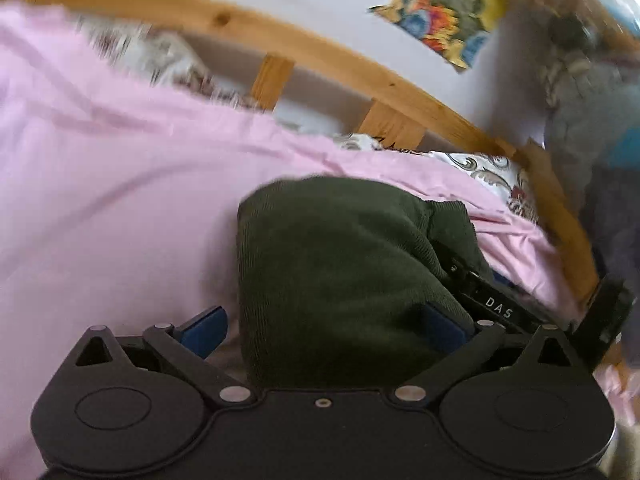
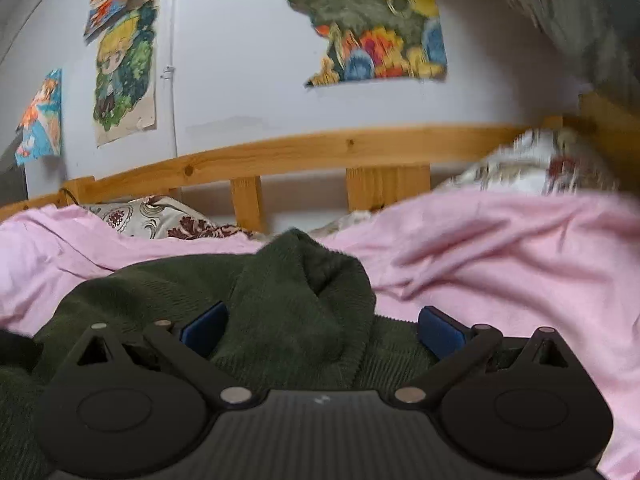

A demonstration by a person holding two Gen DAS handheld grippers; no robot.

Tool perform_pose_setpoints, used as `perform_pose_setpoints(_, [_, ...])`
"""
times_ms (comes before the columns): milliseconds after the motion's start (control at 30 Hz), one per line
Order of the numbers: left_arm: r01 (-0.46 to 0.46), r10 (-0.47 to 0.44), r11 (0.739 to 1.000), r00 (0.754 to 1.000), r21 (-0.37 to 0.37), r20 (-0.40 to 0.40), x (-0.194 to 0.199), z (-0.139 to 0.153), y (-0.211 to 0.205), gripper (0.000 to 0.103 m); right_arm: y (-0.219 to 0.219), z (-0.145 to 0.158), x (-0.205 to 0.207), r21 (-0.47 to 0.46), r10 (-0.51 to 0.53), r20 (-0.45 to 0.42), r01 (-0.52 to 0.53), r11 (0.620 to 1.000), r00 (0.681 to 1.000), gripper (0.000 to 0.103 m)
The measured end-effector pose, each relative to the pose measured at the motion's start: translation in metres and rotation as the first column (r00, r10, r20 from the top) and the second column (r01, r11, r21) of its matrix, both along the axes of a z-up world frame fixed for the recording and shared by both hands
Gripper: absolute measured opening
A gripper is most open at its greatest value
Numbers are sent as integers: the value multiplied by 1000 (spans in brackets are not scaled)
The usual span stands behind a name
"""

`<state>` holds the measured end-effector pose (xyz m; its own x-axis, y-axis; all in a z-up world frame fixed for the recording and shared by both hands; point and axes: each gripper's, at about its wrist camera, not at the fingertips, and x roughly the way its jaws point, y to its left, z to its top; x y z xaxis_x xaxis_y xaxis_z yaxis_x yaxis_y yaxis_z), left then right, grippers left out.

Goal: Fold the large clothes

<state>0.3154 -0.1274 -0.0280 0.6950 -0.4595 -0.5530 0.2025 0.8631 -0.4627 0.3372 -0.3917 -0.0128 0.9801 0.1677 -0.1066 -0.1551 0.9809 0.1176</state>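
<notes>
Pink sheet (image 2: 500,248) spread and rumpled across the bed. Patterned pillow (image 2: 152,216) behind it at the wooden bed rail (image 2: 320,152). Above, a pale wall (image 2: 240,60) hung with colourful posters (image 2: 372,24), one torn along its lower edge. All somewhat blurred.

Dark green sweater (image 2: 296,312) bunched on bed
</notes>
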Motion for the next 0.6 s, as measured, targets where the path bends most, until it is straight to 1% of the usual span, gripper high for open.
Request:
perform_pose_setpoints(33, [1, -1, 1000, 1000, -15, -3, 0, -6, -1, 102, 0, -5, 2, 6, 2, -5, -1, 1000, 1000, 103])
perform_pose_setpoints(100, [12, -12, 1000, 1000, 7, 22, -2, -15, -10, 102, 0, -19, 5, 4, -7, 10, 7, 1000, 1000, 102])
perform_pose_setpoints(133, [8, -8, 1000, 1000, 9, 30, -2, -17, -11, 102, -2, -22, 10, 22, -1, -5, 1, 1000, 1000, 102])
perform_pose_setpoints(200, [12, -12, 1000, 1000, 1, 18, -2, -18, -11, 102, -9, -20, 17, 64, 30, -40, -28, 998, 999, 102])
perform_pose_setpoints(267, [18, -20, 999, 999, 48, 43, -6, -12, -14, 102, -13, -10, 18, 84, 50, -80, -43, 996, 996, 103])
perform_pose_setpoints(333, [25, -29, 997, 998, 78, 55, -8, -7, -11, 102, -10, 10, 11, 81, 44, -101, -36, 996, 994, 103])
perform_pose_setpoints(367, [25, -29, 996, 998, 80, 49, -9, -7, -10, 102, -7, 22, 3, 60, 35, -79, -30, 998, 996, 103])
perform_pose_setpoints(433, [19, -22, 997, 999, 72, 39, -9, -6, -6, 102, -4, 35, -8, 32, 10, -21, -9, 999, 1000, 103])
perform_pose_setpoints(467, [15, -18, 998, 999, 66, 36, -9, -7, -6, 102, -4, 39, -9, 30, -2, -13, 2, 1000, 1000, 103])
perform_pose_setpoints(533, [15, -18, 997, 999, 70, 44, -10, -7, -8, 102, -6, 37, -2, 21, -16, -45, 17, 1000, 999, 103])
perform_pose_setpoints(600, [23, -29, 995, 998, 96, 60, -11, -6, -12, 102, -7, 25, 3, 15, -28, -65, 29, 999, 998, 103])
